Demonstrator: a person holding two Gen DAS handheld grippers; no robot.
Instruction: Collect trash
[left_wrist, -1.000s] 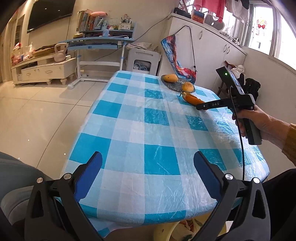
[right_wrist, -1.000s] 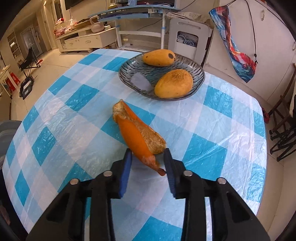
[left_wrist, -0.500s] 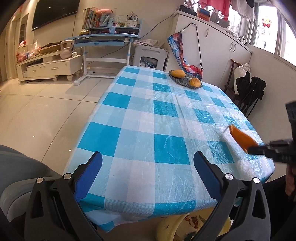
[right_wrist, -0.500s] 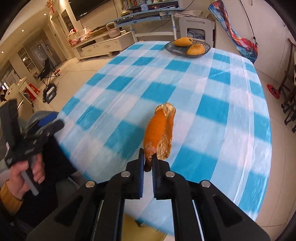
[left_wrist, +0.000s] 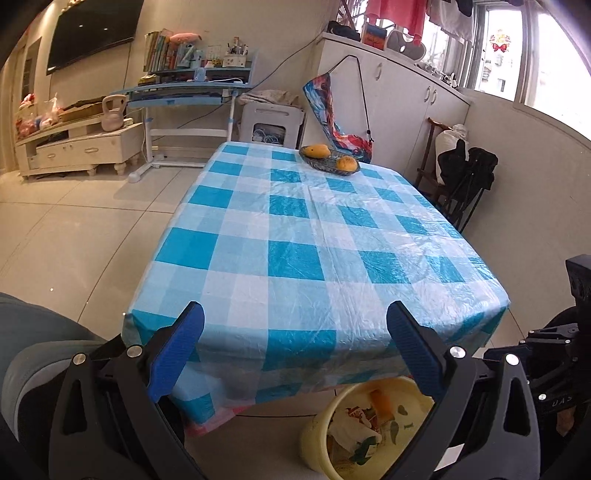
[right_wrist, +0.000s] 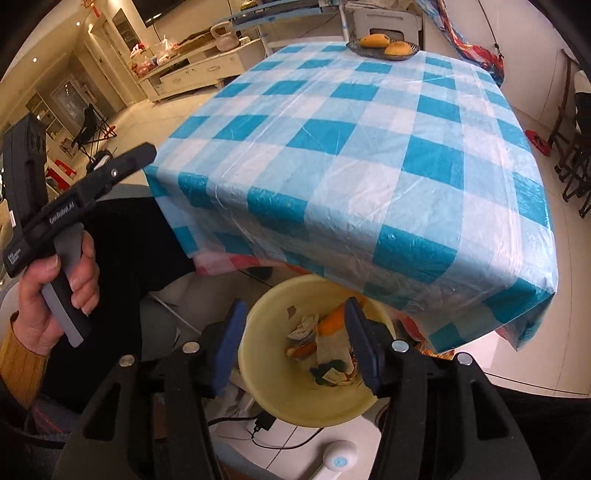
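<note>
bin mouth unobstructed, tablecloth overhanging

yellow bin half hidden behind left tongs; far bin rim under tablecloth.

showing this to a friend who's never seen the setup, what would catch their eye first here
Probably the blue-and-white checked tablecloth, which fills the middle of both views. Next, the yellow bin on the floor at the table's near edge, with an orange peel and paper scraps inside, directly under the open right claw. At the far end sits a plate holding two mangoes.
</note>
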